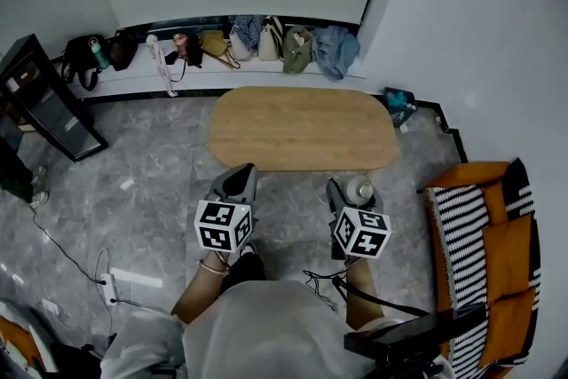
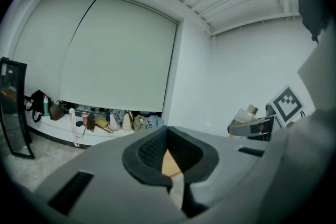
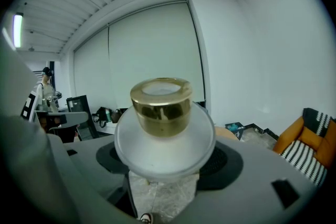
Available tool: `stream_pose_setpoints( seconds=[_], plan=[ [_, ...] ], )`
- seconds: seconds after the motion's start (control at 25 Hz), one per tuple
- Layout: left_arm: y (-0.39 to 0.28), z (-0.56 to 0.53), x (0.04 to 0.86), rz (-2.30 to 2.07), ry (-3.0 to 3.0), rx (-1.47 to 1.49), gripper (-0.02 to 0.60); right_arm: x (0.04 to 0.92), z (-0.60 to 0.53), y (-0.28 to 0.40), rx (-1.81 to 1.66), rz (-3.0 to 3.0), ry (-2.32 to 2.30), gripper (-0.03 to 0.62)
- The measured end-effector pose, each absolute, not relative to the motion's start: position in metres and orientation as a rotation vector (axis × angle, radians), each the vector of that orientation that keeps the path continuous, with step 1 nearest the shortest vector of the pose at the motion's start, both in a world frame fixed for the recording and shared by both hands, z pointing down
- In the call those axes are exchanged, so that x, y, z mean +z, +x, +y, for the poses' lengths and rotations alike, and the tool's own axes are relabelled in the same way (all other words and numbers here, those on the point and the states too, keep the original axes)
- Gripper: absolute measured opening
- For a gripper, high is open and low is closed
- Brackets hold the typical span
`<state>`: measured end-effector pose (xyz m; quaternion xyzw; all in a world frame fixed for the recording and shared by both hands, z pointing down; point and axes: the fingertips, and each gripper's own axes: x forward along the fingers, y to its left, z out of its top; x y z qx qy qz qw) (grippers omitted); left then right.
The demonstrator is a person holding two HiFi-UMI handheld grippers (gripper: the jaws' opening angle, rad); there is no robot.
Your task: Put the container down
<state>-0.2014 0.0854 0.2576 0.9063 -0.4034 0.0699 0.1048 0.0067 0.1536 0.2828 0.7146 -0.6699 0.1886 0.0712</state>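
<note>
**While the container is riding in the right gripper, the table is waiting ahead**

Head view: the right gripper [image 1: 346,189] is holding the frosted container [image 1: 359,188] just short of the oval wooden table [image 1: 302,130].

Left gripper view: the left gripper [image 2: 169,157] is sitting closed and empty.

Right gripper view: the jaws are clamping the gold-capped container upright. It is best kept level, with the jaws opening only once its base is touching wood.

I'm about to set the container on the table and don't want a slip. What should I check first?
1. Right gripper shut on container: ok.
2. Container upright, gold cap on top: ok.
3. Table top bare for landing: ok.
4. Container over the table: not ok, it appears short of the near edge, over floor.
5. Left gripper shut, empty, off to the side: ok.
</note>
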Motion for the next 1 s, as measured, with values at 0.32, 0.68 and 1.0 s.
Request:
stream_pose_setpoints(
  seconds=[0.32, 0.68, 1.0],
  plan=[
    [-0.190, 0.045, 0.262, -1.177, 2.676, 0.202, 0.008, 0.288, 0.120, 0.022, 0.579, -1.982, 2.181, 0.354],
    [-0.183, -0.048, 0.259, -1.135, 2.694, 0.203, 0.008, 0.283, 0.037, 0.030, 0.581, -1.944, 2.235, 0.354],
    [-0.176, -0.138, 0.252, -1.093, 2.697, 0.198, 0.008, 0.271, -0.043, 0.035, 0.586, -1.927, 2.258, 0.354]
  ],
)
